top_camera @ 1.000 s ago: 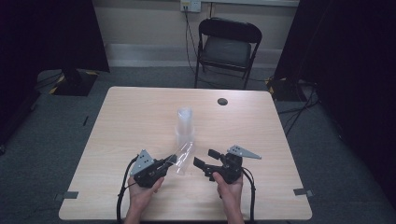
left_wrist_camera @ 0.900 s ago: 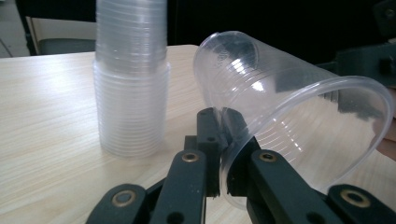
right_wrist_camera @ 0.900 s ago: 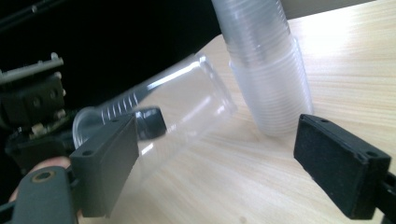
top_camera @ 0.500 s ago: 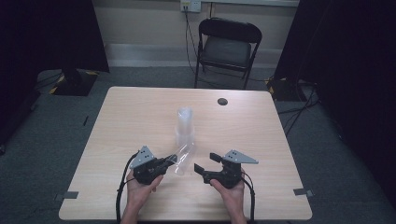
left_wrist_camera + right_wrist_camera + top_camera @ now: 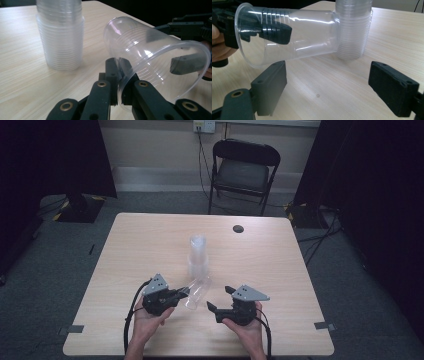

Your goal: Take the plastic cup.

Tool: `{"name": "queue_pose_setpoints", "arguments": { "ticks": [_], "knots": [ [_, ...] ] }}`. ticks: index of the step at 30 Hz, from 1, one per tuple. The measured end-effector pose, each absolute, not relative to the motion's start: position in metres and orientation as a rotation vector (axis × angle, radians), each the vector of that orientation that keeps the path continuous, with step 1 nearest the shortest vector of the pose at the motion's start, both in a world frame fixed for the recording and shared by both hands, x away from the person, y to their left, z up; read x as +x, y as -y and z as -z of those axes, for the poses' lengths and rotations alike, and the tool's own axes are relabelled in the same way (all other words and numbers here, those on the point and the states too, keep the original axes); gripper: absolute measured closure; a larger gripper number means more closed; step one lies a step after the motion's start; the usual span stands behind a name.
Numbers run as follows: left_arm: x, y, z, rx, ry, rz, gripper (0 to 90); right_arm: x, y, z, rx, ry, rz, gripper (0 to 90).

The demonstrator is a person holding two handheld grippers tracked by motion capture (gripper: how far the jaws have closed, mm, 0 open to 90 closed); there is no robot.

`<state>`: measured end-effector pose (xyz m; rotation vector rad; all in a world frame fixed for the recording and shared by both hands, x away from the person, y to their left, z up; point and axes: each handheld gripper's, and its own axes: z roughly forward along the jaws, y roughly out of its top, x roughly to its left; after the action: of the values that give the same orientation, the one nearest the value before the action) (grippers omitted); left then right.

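A tall stack of clear plastic cups (image 5: 198, 254) stands upright at the middle of the table (image 5: 150, 240). Just in front of it a single clear cup (image 5: 198, 291) lies tilted on its side, base toward the stack. My left gripper (image 5: 183, 293) is shut on this cup's rim (image 5: 120, 82), one finger inside the cup (image 5: 275, 30) and one outside. In the left gripper view the cup (image 5: 155, 55) opens toward the camera beside the stack (image 5: 60, 35). My right gripper (image 5: 220, 298) stands open to the right of the cup, its jaws wide apart (image 5: 327, 85) and holding nothing.
A small dark round disc (image 5: 238, 228) lies near the table's far edge. A black folding chair (image 5: 242, 170) stands behind the table. Cables trail from both grippers over the front edge. Bare tabletop lies to the left and right.
The right gripper has drawn back a little toward the front edge, away from the cup. The left gripper still holds the cup in nearly the same place.
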<state>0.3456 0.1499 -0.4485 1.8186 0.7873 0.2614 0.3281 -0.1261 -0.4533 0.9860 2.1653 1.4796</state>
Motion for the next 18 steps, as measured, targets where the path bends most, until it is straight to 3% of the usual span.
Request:
{"name": "queue_pose_setpoints", "arguments": {
  "ticks": [10, 18],
  "knots": [
    [0.354, -0.133, 0.452, 1.953, -0.798, -0.185, 87.3, 0.326, 0.122, 0.456, 0.907, -2.188, -1.369, 14.0],
    [0.355, -0.128, 0.444, 1.960, -0.778, -0.152, 87.2, 0.323, 0.123, 0.463, 0.875, -2.205, -1.321, 14.0]
  ]
}}
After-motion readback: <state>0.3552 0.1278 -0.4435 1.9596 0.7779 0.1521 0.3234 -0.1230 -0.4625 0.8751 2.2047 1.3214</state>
